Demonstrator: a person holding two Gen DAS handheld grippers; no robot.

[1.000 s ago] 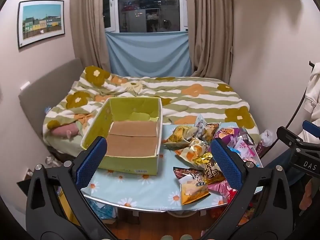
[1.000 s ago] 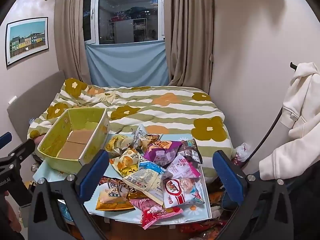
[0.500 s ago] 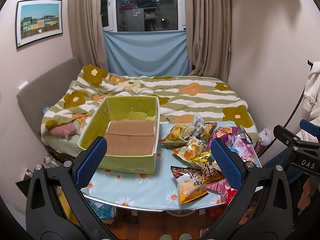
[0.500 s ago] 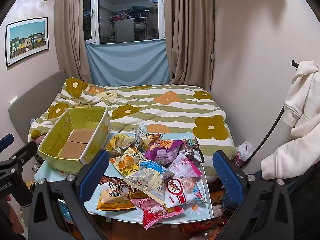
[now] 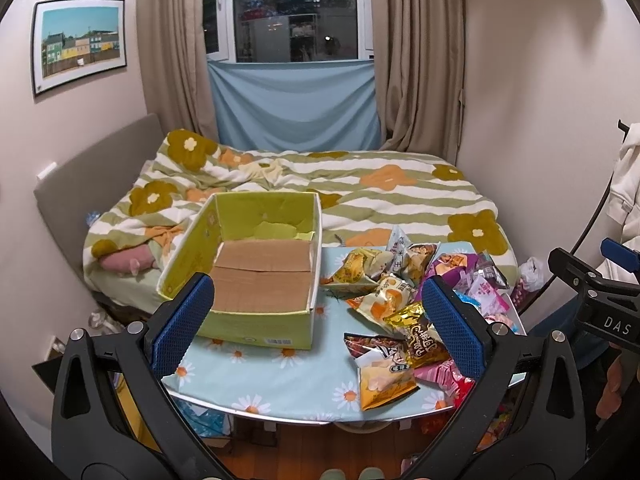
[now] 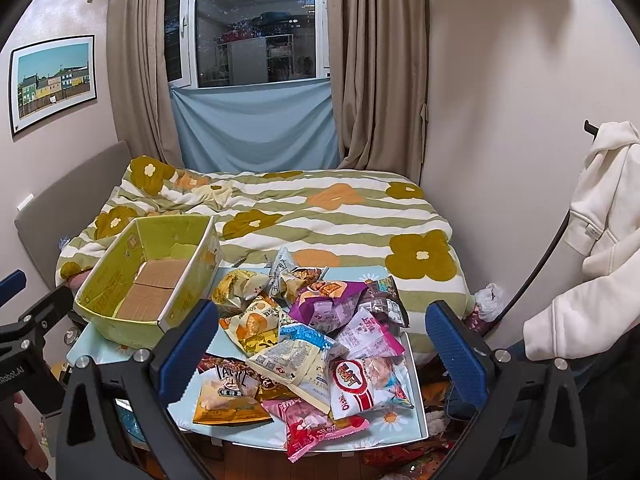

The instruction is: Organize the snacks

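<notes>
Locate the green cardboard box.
The green cardboard box sits open on the left of the daisy-print table, beside the snack packet pile, bed behind.

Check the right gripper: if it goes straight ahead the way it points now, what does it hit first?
Most likely the pile of snack bags on the table. The right gripper is open and empty, with the bags framed between its fingers. Depth is unclear, so I can't say which bag it would touch first.
</notes>
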